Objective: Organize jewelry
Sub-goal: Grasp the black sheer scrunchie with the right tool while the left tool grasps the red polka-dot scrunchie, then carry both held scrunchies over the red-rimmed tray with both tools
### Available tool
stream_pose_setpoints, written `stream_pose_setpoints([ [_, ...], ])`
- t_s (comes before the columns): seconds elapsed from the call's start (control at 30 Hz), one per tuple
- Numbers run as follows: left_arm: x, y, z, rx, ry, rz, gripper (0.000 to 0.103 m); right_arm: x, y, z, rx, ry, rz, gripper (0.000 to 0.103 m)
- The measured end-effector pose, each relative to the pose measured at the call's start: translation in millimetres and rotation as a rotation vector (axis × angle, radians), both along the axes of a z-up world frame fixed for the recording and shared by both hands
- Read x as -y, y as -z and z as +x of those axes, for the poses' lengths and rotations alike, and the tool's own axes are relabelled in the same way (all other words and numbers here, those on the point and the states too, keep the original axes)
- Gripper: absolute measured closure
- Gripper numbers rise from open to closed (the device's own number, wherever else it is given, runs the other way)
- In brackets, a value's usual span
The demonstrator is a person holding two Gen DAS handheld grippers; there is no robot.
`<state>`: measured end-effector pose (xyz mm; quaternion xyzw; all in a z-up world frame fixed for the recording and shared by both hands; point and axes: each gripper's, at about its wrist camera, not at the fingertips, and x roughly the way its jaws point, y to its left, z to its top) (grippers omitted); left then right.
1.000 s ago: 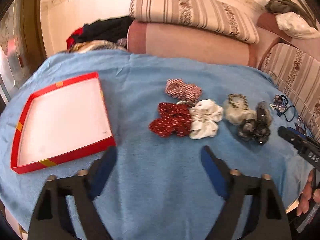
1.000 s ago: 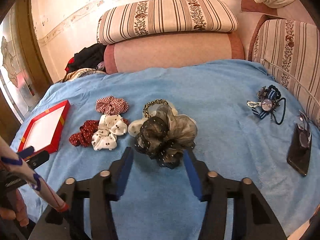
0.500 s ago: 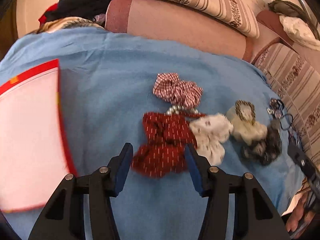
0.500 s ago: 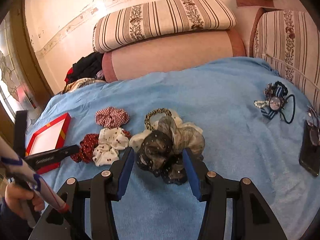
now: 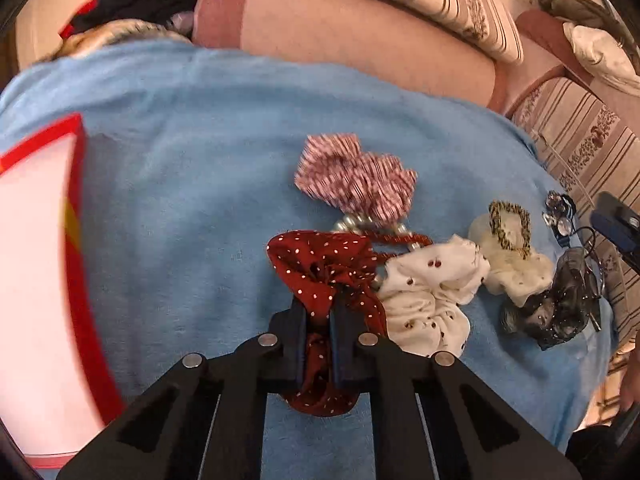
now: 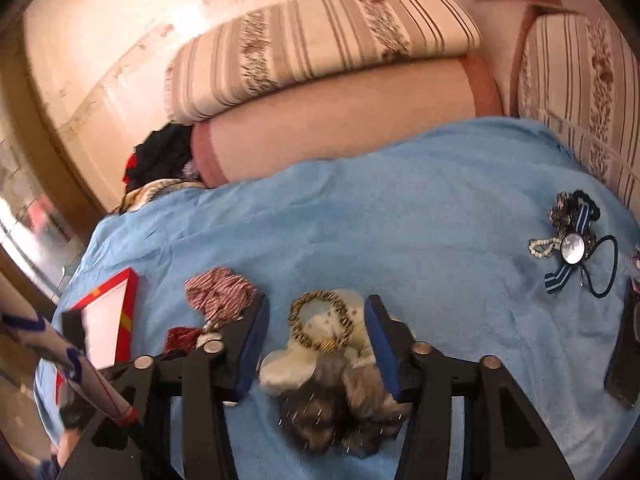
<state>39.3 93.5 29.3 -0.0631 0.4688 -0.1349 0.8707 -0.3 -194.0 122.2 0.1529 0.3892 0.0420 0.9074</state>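
My left gripper (image 5: 319,312) is shut on the dark red dotted scrunchie (image 5: 320,264), which lies on the blue blanket (image 5: 192,168). Beside it lie a white cherry-print scrunchie (image 5: 430,296), a red-white checked scrunchie (image 5: 356,180) and a pearl bracelet (image 5: 360,222). My right gripper (image 6: 316,320) is open, its fingers on either side of a cream scrunchie with a leopard-print hair tie (image 6: 320,320) and a dark sheer scrunchie (image 6: 340,412). The red-rimmed white box (image 5: 36,280) lies at the left; it also shows in the right wrist view (image 6: 108,320).
A blue-striped bow hair tie with pearls (image 6: 572,248) and a dark phone (image 6: 624,356) lie at the right of the blanket. Striped sofa cushions (image 6: 320,48) and a pink bolster (image 6: 344,120) stand behind. Clothes (image 6: 160,156) are piled at the back left.
My left gripper moved forward onto the dark red scrunchie and shut on it. My right gripper moved forward, so the cream and dark scrunchies now sit between its open fingers.
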Motion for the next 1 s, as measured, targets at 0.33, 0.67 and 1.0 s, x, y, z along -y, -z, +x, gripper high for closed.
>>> stream_pose_setpoints([
  [0.33,-31,-46,-16,0.174,-0.076,0.003,0.094,-2,17,-33,-0.070,0.074,0.013,0.047],
  [0.67,-27,-57,-27,0.224,-0.067,0.020,0.094,-25,49,-41,-0.146,0.009,-0.101,0.094],
  [1.0,-26,-58,-32,0.241,-0.057,0.030,0.094,-37,-8,-65,0.145,-0.014,-0.110,0.097],
])
